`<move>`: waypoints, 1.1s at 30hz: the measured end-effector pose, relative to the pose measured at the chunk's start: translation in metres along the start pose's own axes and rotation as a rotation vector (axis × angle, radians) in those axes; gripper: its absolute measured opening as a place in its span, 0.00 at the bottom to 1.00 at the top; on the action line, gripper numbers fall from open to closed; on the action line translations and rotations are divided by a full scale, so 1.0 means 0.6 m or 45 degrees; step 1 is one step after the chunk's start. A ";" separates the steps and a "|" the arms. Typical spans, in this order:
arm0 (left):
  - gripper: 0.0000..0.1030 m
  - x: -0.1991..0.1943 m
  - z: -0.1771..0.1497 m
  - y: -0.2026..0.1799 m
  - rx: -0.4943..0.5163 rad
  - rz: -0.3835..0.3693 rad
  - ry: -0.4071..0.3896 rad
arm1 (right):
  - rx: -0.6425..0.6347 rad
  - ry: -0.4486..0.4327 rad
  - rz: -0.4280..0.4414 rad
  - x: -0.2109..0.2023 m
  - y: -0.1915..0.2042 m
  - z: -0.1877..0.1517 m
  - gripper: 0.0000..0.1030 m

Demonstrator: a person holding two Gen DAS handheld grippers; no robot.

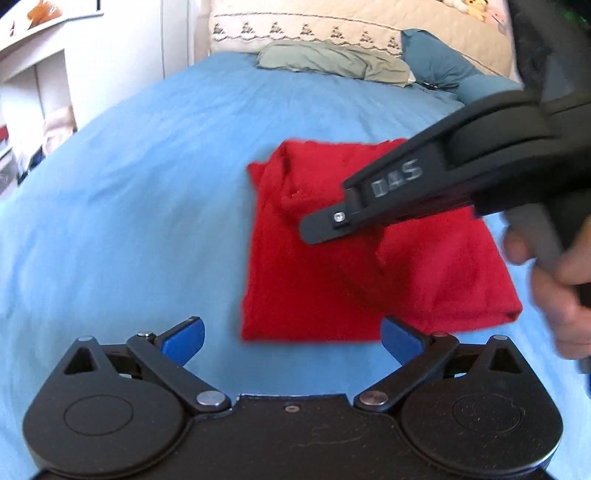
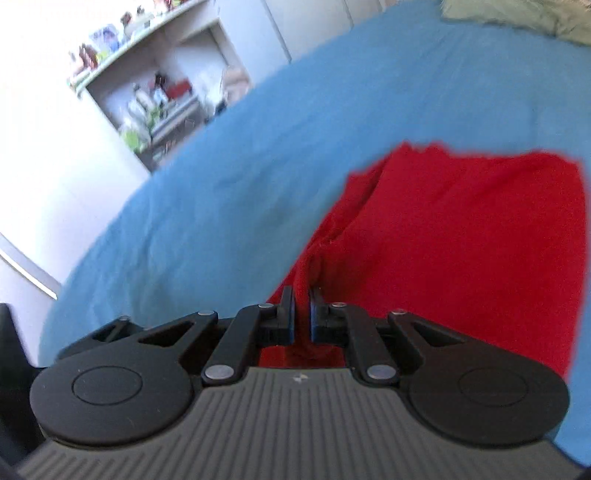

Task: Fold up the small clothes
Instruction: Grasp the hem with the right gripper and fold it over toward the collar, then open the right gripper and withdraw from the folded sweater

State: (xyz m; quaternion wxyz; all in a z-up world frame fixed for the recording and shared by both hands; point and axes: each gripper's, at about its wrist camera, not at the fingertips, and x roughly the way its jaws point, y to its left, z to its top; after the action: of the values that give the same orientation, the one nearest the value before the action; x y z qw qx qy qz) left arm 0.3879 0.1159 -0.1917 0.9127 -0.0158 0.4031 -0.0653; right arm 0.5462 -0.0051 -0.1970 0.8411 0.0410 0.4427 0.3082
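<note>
Right gripper [image 2: 303, 314] pinches a thin ridge of the red garment [image 2: 461, 240]; left gripper [image 1: 291, 338] wide, empty, near its edge. Risk: the slight hold slips, or the fold drags askew across the bed [image 1: 129, 203].

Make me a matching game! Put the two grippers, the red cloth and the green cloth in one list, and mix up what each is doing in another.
Things:
1. left gripper
2. right gripper
3. red cloth
4. green cloth

States:
A. crumpled by the pillow
B. wide open, holding nothing
C. folded on the blue sheet
D. shut on a red fold

Pairs: 1-B, 2-D, 3-C, 4-A
</note>
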 end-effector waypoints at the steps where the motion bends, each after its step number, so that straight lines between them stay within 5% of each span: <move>1: 1.00 -0.001 -0.006 0.005 -0.006 -0.003 -0.002 | 0.004 -0.001 -0.002 0.010 0.004 -0.004 0.22; 9: 1.00 -0.006 -0.008 0.018 -0.022 -0.010 -0.033 | -0.007 -0.090 0.122 -0.033 0.031 0.005 0.22; 14: 1.00 -0.014 -0.013 0.019 -0.031 -0.013 -0.027 | -0.084 0.091 0.027 0.026 0.048 -0.004 0.28; 15: 1.00 -0.013 -0.013 0.018 -0.026 -0.013 -0.023 | -0.079 0.101 0.032 0.029 0.043 -0.010 0.39; 16: 1.00 -0.015 -0.011 0.019 -0.022 -0.012 -0.023 | -0.069 0.106 0.043 0.026 0.040 -0.013 0.62; 18: 1.00 -0.019 -0.010 0.018 -0.024 -0.021 -0.030 | -0.057 0.041 0.074 -0.003 0.037 -0.015 0.78; 21: 1.00 -0.029 -0.005 0.024 -0.030 -0.026 -0.059 | -0.090 -0.117 0.063 -0.087 0.023 -0.015 0.82; 24: 0.99 -0.040 0.001 0.032 -0.053 -0.047 -0.111 | -0.102 -0.254 -0.082 -0.173 -0.004 -0.033 0.96; 26: 0.96 -0.046 0.009 0.033 -0.074 -0.056 -0.137 | -0.124 -0.320 -0.212 -0.218 -0.026 -0.065 0.97; 30: 0.83 -0.037 0.025 0.023 -0.093 -0.093 -0.125 | -0.077 -0.326 -0.363 -0.254 -0.070 -0.142 0.97; 33: 0.71 -0.019 0.035 0.017 -0.121 -0.104 -0.093 | 0.027 -0.318 -0.376 -0.258 -0.097 -0.196 0.97</move>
State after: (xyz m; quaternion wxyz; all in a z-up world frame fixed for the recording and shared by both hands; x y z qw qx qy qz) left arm 0.3969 0.1273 -0.1701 0.9216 -0.0780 0.3712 -0.0828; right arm 0.4190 -0.1621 -0.1767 0.9250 0.0225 0.3394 0.1692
